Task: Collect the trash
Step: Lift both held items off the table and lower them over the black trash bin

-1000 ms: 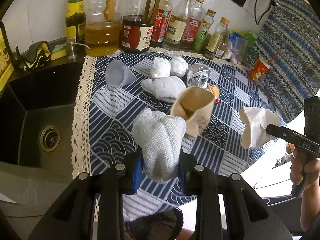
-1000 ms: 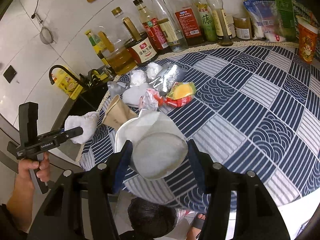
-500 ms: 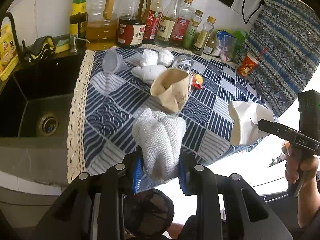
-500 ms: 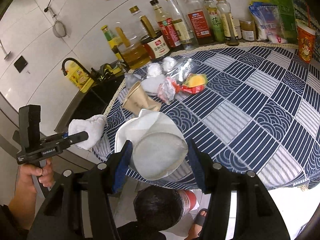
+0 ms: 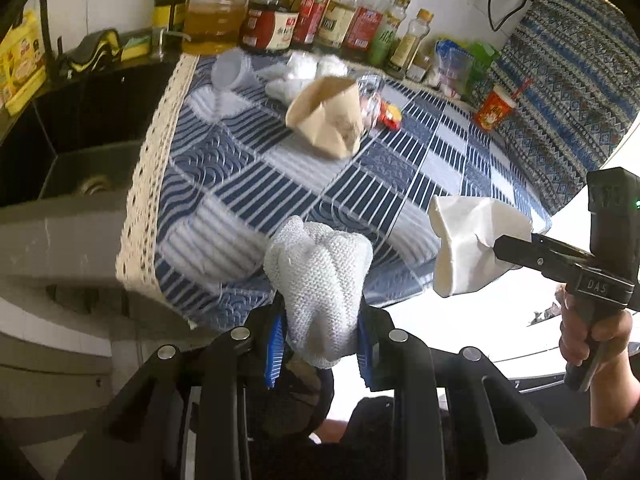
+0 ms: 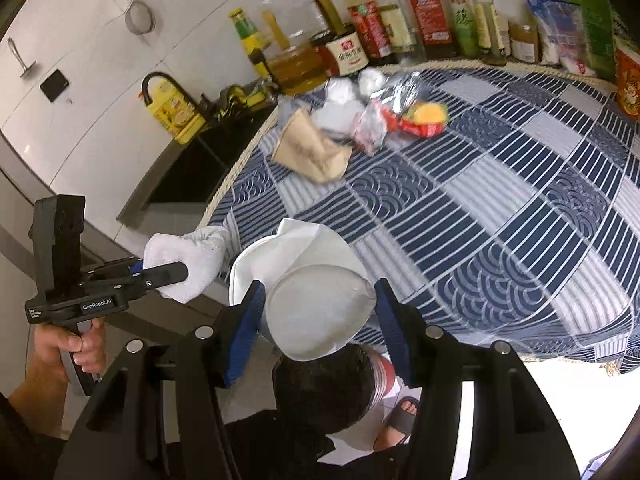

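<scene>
My left gripper (image 5: 318,356) is shut on a crumpled white paper towel (image 5: 320,280), held just past the counter's front edge. It also shows in the right wrist view (image 6: 188,260). My right gripper (image 6: 318,332) is shut on a squashed white paper cup (image 6: 312,292), also off the counter edge; the cup shows in the left wrist view (image 5: 468,244). On the counter lie a crushed brown paper cup (image 5: 328,120), white tissue wads (image 5: 316,68), a clear plastic cup (image 5: 230,74) and a red-yellow wrapper (image 6: 420,120).
A blue patterned cloth (image 6: 500,200) covers the counter. Sauce and oil bottles (image 5: 304,12) line the back wall. A black sink (image 5: 80,128) lies left of the cloth. A red cup (image 5: 494,112) stands at the far right. A person's head (image 6: 320,384) is below the grippers.
Both grippers have pulled back from the counter and lowered past its front edge, each still holding its piece of trash. The counter items now look farther away.
</scene>
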Motion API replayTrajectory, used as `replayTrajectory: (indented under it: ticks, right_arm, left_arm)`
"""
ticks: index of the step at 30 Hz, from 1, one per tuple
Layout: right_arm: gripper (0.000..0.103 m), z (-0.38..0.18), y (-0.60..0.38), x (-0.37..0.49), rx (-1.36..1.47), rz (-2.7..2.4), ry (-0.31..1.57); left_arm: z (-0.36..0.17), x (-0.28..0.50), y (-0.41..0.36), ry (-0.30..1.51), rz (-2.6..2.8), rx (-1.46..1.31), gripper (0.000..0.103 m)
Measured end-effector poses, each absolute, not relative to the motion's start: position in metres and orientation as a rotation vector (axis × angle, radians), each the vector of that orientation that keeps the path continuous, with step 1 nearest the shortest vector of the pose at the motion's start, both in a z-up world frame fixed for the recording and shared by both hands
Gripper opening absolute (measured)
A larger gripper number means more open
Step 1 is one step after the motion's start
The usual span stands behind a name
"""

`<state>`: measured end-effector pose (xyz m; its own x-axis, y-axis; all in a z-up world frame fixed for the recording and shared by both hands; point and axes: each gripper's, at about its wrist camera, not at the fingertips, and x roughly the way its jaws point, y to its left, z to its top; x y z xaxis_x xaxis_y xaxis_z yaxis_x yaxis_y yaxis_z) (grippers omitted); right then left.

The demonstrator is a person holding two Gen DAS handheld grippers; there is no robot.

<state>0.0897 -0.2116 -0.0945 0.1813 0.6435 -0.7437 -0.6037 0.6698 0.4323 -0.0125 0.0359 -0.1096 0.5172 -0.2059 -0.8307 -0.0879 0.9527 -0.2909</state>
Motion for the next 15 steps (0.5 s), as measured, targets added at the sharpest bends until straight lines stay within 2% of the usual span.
replayTrajectory:
  ticks: [15]
  right_arm:
    - [0.056,-0.138,-0.183,0.07,-0.035,0.935,1.196]
  left_arm:
    - [-0.163,-0.033,0.037,1.164,-0.05,-0.393,0.028]
